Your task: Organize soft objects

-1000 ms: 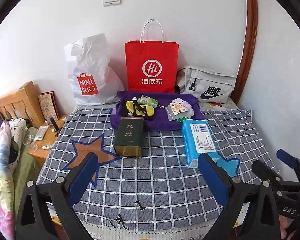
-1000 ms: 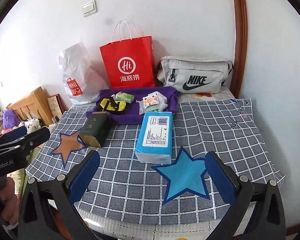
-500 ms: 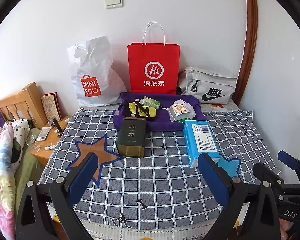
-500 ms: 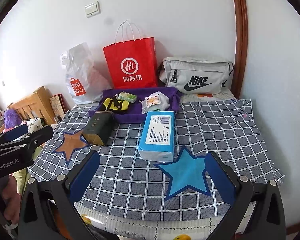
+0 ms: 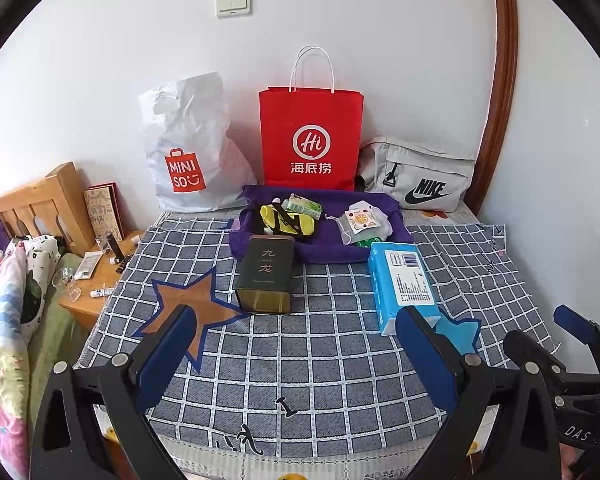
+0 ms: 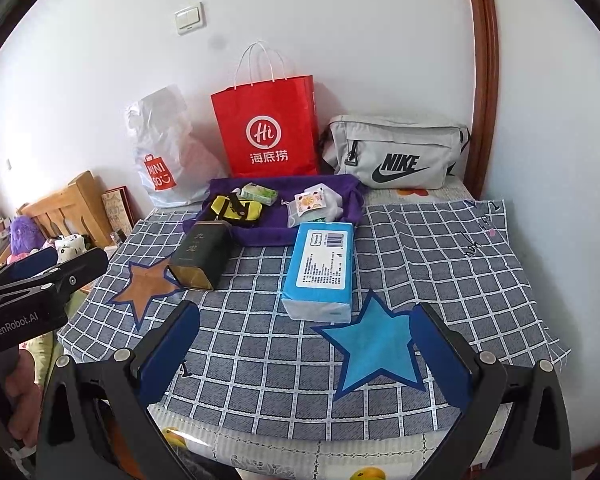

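Observation:
A blue tissue pack (image 5: 402,282) (image 6: 322,268) lies on the checked cloth (image 5: 300,352) beside a dark green tea tin (image 5: 266,274) (image 6: 200,254). Behind them a purple cloth tray (image 5: 328,246) (image 6: 268,232) holds a yellow pouch (image 5: 286,220) (image 6: 236,208), a green packet (image 5: 302,204) and a clear bag with an orange-print packet (image 5: 362,220) (image 6: 312,202). My left gripper (image 5: 296,356) is open and empty above the cloth's near edge. My right gripper (image 6: 304,356) is open and empty near the blue star (image 6: 374,350).
A red paper bag (image 5: 310,140), a white Miniso bag (image 5: 188,156) and a grey Nike bag (image 5: 418,178) stand against the back wall. A wooden bedside stand (image 5: 96,276) with small items and a bed with a quilt (image 5: 4,320) lie to the left.
Both grippers have drawn back and risen slightly, so the objects look a little farther off. Nothing on the cloth has moved.

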`<state>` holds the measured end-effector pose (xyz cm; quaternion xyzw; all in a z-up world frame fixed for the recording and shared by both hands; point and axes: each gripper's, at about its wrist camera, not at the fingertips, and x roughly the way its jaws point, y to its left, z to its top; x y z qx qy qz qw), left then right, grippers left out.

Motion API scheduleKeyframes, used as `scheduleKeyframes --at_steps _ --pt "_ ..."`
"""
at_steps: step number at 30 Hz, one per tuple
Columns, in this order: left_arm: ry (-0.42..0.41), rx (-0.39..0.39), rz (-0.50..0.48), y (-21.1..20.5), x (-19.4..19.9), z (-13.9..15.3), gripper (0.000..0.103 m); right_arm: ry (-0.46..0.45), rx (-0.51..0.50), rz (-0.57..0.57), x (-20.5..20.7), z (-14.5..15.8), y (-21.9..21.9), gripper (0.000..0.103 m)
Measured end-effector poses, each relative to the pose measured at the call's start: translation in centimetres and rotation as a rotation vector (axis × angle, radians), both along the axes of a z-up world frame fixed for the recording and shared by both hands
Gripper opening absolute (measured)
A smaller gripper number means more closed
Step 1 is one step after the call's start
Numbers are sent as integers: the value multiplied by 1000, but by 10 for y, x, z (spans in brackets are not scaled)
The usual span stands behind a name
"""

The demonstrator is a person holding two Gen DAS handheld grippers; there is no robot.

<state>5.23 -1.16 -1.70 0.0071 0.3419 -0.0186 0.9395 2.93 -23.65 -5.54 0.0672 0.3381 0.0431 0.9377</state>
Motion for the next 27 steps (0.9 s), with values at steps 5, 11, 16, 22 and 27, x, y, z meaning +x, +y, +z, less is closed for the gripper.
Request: scheduleKeyframes --at_steps 5,11,16,22,27 --pt "0 -3 1 1 -1 0 101 -3 -3 6 -1 0 2 103" --pt "-2 -4 1 1 -2 0 101 -4 -1 8 -3 0 3 103" --pt "-2 -5 2 1 -2 1 101 -6 -1 10 -3 0 3 103" --pt "-2 -6 1 1 -3 1 101 -6 -1 9 -3 0 3 103" --pt "-2 -6 2 1 -3 0 101 -8 1 9 -3 1 3 103"
